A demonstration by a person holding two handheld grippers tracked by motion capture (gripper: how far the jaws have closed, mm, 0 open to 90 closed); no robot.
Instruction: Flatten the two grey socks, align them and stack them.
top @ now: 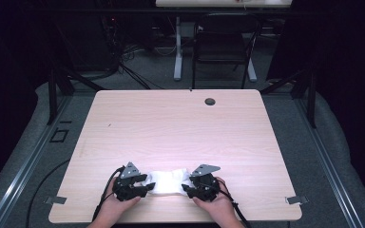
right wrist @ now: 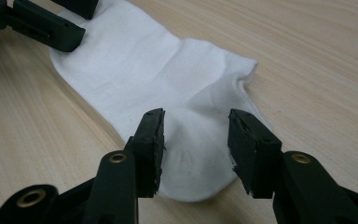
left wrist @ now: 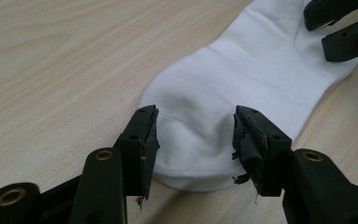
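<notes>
A white sock [top: 166, 183] lies flat near the front edge of the wooden table [top: 180, 128], between my two grippers. My left gripper [top: 145, 187] stands open over the sock's left end. In the left gripper view the sock [left wrist: 242, 84] runs between the spread jaws of that gripper [left wrist: 196, 121], untouched by the pads. My right gripper [top: 186, 187] is open at the sock's right end. The right gripper view shows the sock [right wrist: 158, 79] lying between the parted jaws of that gripper [right wrist: 196, 123]. A hand holds each gripper.
A round cable hole [top: 210, 101] sits near the table's far edge. Behind the table stand a black chair [top: 223, 42] and a white desk leg [top: 178, 47]. Small metal brackets [top: 56, 200] stick out at the front corners. Cables trail on the floor at left.
</notes>
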